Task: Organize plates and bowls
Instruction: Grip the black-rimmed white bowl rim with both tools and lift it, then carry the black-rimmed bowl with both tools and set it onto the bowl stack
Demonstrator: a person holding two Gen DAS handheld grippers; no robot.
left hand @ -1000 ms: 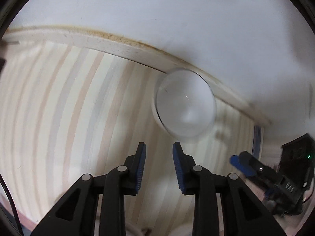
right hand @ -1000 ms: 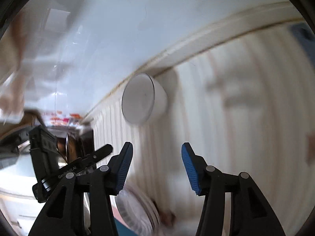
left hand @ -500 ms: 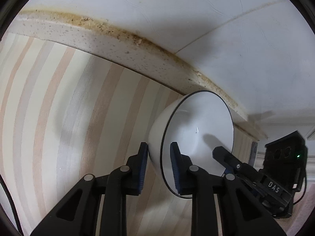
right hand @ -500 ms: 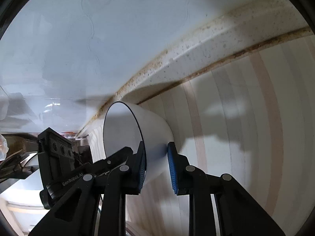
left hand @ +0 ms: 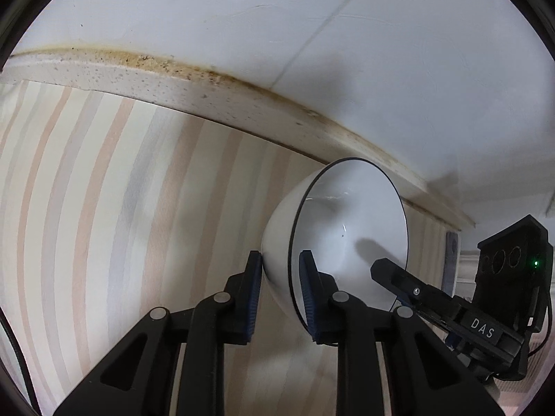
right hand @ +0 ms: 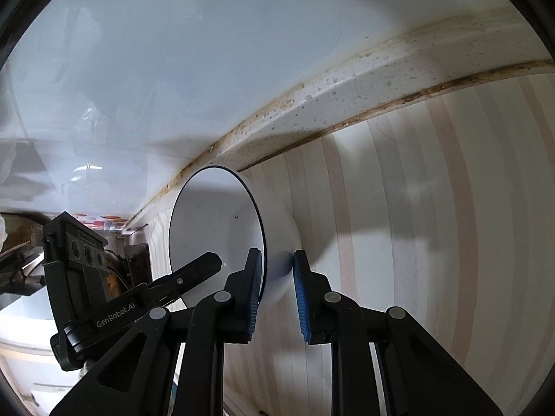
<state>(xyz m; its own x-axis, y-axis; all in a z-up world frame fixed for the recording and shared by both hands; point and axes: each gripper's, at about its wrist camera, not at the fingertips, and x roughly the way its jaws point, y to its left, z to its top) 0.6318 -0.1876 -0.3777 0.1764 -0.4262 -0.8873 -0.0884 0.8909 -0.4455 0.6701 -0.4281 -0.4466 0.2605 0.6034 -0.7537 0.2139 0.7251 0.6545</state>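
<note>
Both grippers have dropped onto the bowl (left hand: 347,239) since a second ago, when it sat clear ahead of parted jaws. Left gripper (left hand: 277,291) is clamped across the rim: one pad inside, one on the outer wall. Right gripper (right hand: 275,291) straddles the opposite rim, jaws closing onto the wall. Bowl sits on the striped counter (left hand: 104,225), just short of the stained wall trim (left hand: 208,90). Glazed white ceramic, thin dark rim line: likely stiff, slick, chippable. Rim pinch is the sensible hold.
</note>
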